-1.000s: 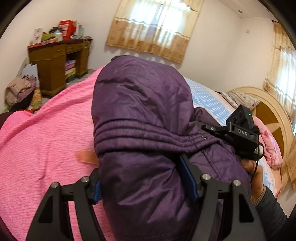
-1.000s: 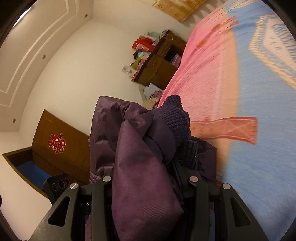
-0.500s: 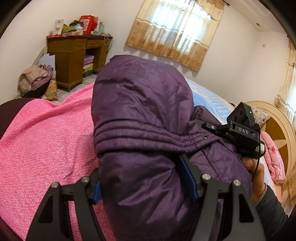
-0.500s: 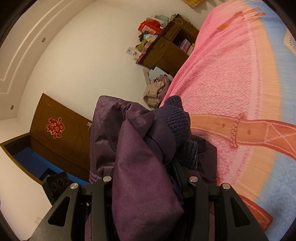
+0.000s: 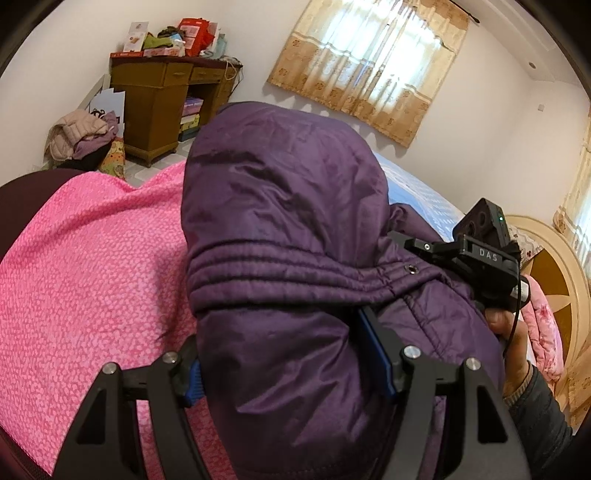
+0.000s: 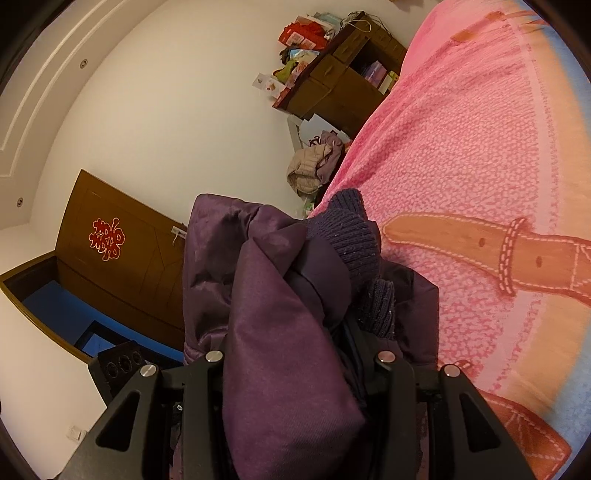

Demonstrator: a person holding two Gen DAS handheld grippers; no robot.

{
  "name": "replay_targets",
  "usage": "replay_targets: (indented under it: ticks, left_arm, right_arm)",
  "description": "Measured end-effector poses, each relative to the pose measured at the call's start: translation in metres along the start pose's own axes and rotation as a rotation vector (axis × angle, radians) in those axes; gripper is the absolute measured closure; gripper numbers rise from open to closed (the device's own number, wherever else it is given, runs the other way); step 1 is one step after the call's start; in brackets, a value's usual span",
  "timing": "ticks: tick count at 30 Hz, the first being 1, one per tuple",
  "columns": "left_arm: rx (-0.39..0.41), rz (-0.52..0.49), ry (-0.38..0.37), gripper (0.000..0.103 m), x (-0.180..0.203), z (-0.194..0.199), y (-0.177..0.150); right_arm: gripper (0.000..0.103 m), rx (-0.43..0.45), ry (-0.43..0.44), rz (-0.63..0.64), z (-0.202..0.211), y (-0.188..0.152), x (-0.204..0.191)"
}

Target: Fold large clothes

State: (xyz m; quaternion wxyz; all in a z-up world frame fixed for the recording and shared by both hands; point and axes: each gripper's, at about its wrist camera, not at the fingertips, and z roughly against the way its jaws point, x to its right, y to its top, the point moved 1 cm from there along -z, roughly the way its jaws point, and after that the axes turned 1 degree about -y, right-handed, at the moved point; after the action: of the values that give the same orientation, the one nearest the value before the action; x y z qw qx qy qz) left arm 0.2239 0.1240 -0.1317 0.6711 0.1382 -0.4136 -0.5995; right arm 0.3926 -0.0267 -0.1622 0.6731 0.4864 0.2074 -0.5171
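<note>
Wooden desk against the far wall: open middle bay holds a stack of boxes or books, exact kind not readable; its top is piled with a red bag, cards and small packages. A heap of clothes lies on the floor beside the desk. Task item: purple padded jacket, held up over the bed, which carries a pink textured blanket with an orange strap print. Shell is smooth, slightly shiny, creased; a band of parallel stitched ridges crosses it, with one metal snap on that band. Right wrist view shows a dark ribbed knit cuff sticking out of the bunched fabric. Left tool: jaws partly apart, blue pads pressed on a thick fold of the jacket. Right tool: jaws narrower, clamped on bunched jacket fabric; a hand grips its handle.
</note>
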Motion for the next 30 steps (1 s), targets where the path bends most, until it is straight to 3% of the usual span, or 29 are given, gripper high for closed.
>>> replay_targets:
  ticks: [15,24,30]
  left_arm:
    - [-0.01,0.077,0.019,0.031,-0.027,-0.009,-0.006]
    - [-0.014,0.086,0.051,0.018,-0.03,-0.02,-0.004]
    - [-0.025,0.11,0.084,0.018,-0.03,-0.012,-0.006]
  right_arm:
    - [0.06,-0.084,-0.018,-0.009,-0.044,0.013,0.013]
    - [0.056,-0.089,0.006,-0.033,-0.05,0.013,0.041]
    - [0.054,-0.108,-0.071,0.047,-0.055,0.016,0.03]
